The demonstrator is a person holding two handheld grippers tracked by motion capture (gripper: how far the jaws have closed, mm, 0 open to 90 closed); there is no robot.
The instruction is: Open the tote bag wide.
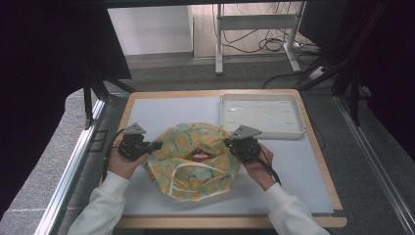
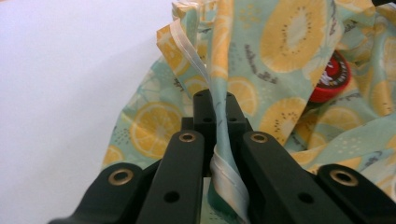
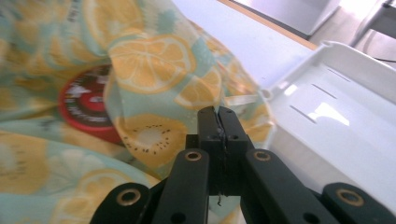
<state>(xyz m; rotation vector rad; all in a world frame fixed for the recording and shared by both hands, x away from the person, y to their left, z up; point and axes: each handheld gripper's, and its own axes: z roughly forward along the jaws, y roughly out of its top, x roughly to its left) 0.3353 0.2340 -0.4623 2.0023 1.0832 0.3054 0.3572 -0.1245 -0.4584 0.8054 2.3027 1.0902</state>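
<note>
Lemon-print cloth bunched mid-table on white mat, red lid peeking through; white tray behind, grey floor beyond. Left gripper and right gripper both clamped on cloth edges.

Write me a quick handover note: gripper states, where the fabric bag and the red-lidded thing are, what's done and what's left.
Left gripper: shut on the white-trimmed edge of the fruit-print bag, at its left side.
Right gripper: shut on the bag's fabric at its right side, next to the white tray.
Red lid: inside the bag, showing through the mouth held apart between the grippers.
Done: both sides gripped, mouth open.
Left: probably getting the red-lidded item out, perhaps to the tray; keep both grips steady.
</note>
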